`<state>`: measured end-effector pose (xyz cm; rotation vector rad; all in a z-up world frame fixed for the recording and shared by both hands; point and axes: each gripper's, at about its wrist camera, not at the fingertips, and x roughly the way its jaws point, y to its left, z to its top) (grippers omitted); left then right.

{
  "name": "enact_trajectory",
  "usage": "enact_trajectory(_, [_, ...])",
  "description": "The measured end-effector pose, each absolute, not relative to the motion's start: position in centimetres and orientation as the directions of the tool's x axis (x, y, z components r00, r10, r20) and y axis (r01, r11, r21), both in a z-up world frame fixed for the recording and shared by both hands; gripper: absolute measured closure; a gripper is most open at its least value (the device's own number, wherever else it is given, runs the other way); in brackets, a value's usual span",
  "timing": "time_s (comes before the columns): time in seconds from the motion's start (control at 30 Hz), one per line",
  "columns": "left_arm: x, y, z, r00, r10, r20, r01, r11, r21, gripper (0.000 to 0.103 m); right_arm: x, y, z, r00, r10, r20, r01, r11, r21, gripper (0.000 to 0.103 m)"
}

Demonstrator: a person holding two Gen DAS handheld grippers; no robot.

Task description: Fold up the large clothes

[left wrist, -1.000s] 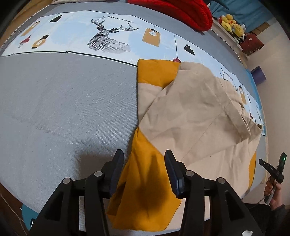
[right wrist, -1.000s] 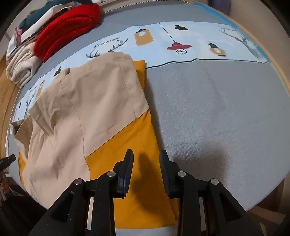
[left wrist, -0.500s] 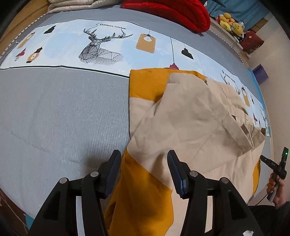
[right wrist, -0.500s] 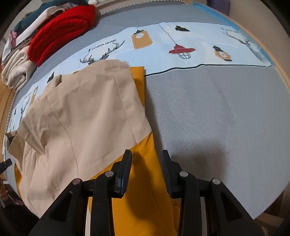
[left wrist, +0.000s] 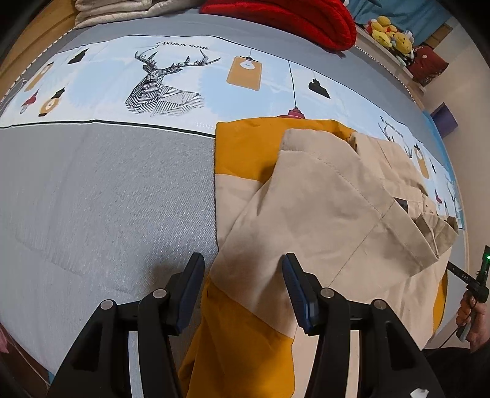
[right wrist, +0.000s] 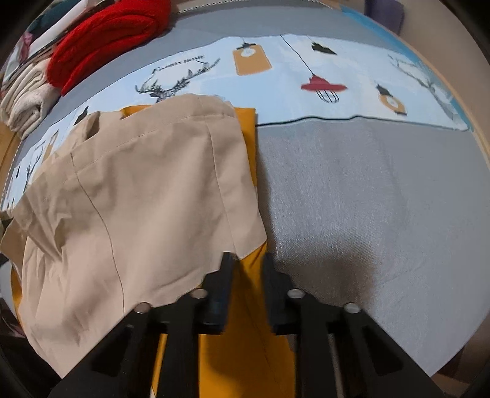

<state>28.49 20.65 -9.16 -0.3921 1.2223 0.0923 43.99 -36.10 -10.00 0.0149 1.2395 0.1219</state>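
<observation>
A large beige and mustard garment point(left wrist: 321, 214) lies partly folded on the grey bed cover point(left wrist: 92, 199). A beige sleeve panel is laid across its mustard top. My left gripper point(left wrist: 243, 271) hovers open over the garment's left edge, where beige meets mustard, with nothing pinched. In the right wrist view the same garment point(right wrist: 137, 199) fills the left half. My right gripper point(right wrist: 248, 264) points down at its right edge. Its jaws are closing with the mustard fabric point(right wrist: 248, 321) in the narrow gap, and a slit still shows between the pads.
A printed pale blue band point(left wrist: 159, 82) with a deer crosses the bed behind the garment. Beyond it lie a red knit point(left wrist: 291, 15), folded cream textiles point(right wrist: 24, 101) and plush toys point(left wrist: 389, 30). A hand point(left wrist: 470, 309) holding a black device shows at the right edge.
Both grippers have moved forward along the garment's side edges, from the mustard hem toward the beige panel. The right jaws have narrowed around the mustard edge. The left jaws stand slightly wider.
</observation>
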Motion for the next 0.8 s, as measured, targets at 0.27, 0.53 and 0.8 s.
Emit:
enact_trajectory(0.27, [29.2, 20.0, -9.3, 0.344, -0.13, -0.93, -0.252, 0.941, -0.225, 0.063, 43.4, -36.6, -7.3, 0.429, 0.09, -0.899, -0.069, 0.995, 0.067, 0.102])
enact_trajectory(0.53, [29.4, 20.3, -9.1, 0.346, -0.138, -0.928, -0.252, 0.939, -0.234, 0.101, 43.7, -37.0, -5.5, 0.498, 0.117, -0.859, -0.046, 0.993, 0.109, 0.103])
enact_trajectory(0.8, [29.7, 21.7, -8.0, 0.393, -0.145, -0.908, -0.276, 0.923, -0.267, 0.102, 45.7, -37.9, -7.2, 0.409, 0.164, -0.898, 0.043, 0.979, 0.199, 0.096])
